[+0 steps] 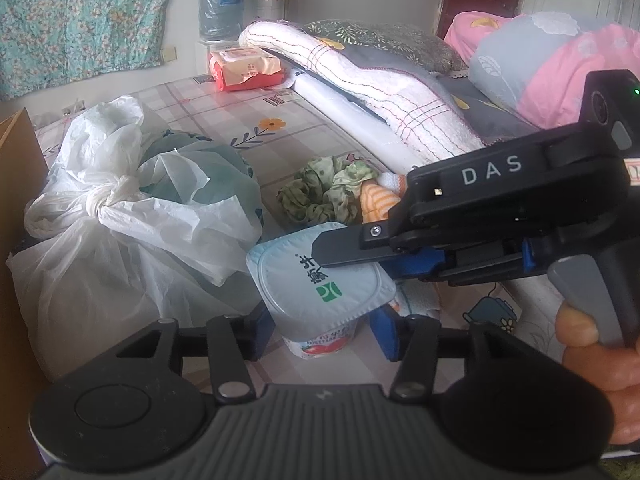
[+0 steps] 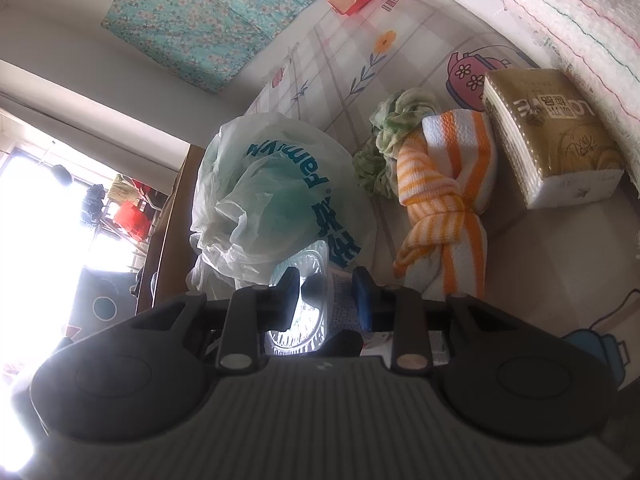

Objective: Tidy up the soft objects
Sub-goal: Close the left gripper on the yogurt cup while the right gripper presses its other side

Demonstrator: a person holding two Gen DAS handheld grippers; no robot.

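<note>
We take the yogurt cup as our landmark. It stands on the checked sheet, tilted, its foil lid facing up and toward the left wrist camera; the lid carries a green logo and Chinese characters, and its side has a red fruit print.

Our left gripper has its blue pads on either side of the cup's body, touching or nearly so; we cannot tell if they press it.

Our right gripper, marked "DAS", comes in from the right of the cup. In its own view the jaws bracket the lid's rim; whether they pinch it we cannot tell.

Behind the cup lie a green cloth and an orange-striped towel, knotted, its long axis running away from the cup.

Beyond the towel sits a gold tissue pack with Chinese writing.

Left of the cup a knotted plastic bag crowds close, printed "Family".

Far behind lies a red wipes pack.

Open sheet remains behind the cup, toward the wipes.
</note>
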